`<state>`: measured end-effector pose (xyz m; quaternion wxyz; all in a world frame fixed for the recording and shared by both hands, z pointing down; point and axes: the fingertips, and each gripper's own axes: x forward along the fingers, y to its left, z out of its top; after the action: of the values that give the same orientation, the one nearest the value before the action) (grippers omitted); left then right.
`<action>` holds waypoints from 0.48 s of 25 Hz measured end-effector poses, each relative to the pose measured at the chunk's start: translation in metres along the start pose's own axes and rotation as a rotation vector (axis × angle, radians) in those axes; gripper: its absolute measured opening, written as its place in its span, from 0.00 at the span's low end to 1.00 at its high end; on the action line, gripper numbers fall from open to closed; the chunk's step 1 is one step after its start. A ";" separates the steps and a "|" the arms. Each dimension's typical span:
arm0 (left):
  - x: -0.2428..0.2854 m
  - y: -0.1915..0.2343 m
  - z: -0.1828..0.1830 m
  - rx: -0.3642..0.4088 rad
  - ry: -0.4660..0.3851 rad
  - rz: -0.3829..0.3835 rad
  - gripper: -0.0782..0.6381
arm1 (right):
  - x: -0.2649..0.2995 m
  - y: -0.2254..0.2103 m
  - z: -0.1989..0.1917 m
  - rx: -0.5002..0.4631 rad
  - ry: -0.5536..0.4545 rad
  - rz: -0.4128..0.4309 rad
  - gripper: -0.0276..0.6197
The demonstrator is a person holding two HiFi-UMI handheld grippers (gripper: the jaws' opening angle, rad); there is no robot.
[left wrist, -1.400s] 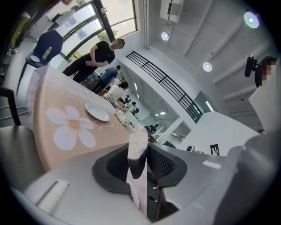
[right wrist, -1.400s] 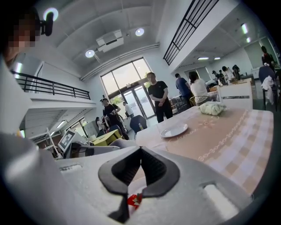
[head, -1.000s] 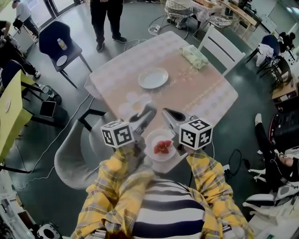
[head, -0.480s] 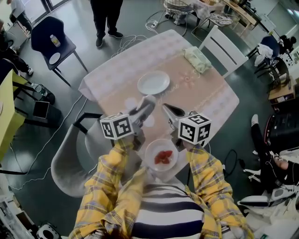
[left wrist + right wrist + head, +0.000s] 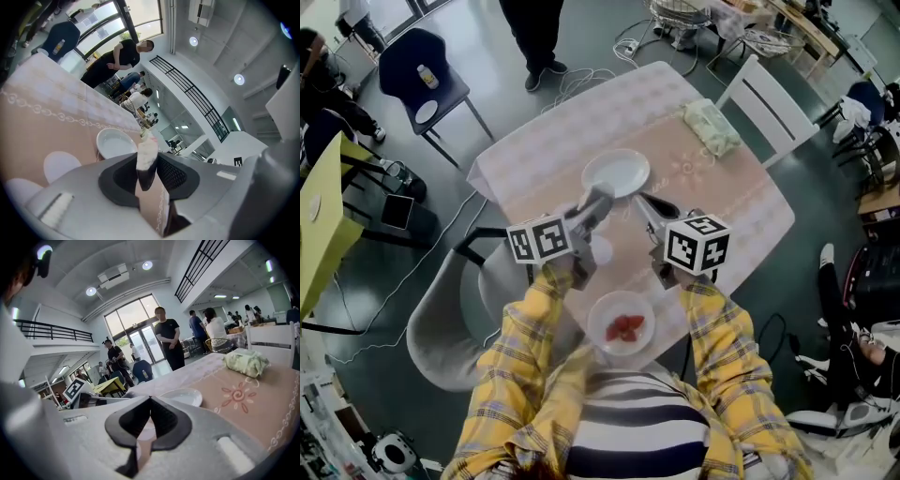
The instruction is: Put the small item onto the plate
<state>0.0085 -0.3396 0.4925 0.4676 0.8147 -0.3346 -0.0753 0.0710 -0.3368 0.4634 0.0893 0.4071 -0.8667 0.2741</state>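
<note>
In the left gripper view a small pale piece with a pinkish top is pinched between the jaws of my left gripper. The white plate lies just beyond it. In the head view the left gripper has its tip at the near rim of the empty plate. My right gripper hovers beside it, to the plate's right. Its jaws meet at the tips with nothing between them, and the plate shows behind. A white bowl with red pieces sits at the table's near edge.
A crumpled green cloth lies at the table's far right corner. A white chair stands behind it and a grey chair at the table's near left. A person stands beyond the table.
Both grippers have moved away from the bowl and forward across the table to the plate's near rim. The left one carries the small piece.
</note>
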 end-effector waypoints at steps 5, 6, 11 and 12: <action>0.018 0.008 0.015 0.015 0.014 0.011 0.24 | 0.015 -0.014 0.004 -0.004 0.024 0.002 0.04; 0.022 0.009 0.017 0.018 0.020 0.014 0.24 | 0.019 -0.016 0.004 -0.012 0.033 0.004 0.04; 0.041 0.016 0.020 0.077 0.095 0.042 0.24 | 0.042 -0.024 0.002 -0.063 0.104 0.005 0.04; 0.044 0.018 0.019 0.090 0.118 0.050 0.24 | 0.047 -0.026 0.001 -0.075 0.122 0.003 0.04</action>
<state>0.0259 -0.3862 0.5048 0.4510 0.8293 -0.3298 -0.0005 0.0603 -0.3821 0.4908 0.1567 0.3844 -0.8700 0.2661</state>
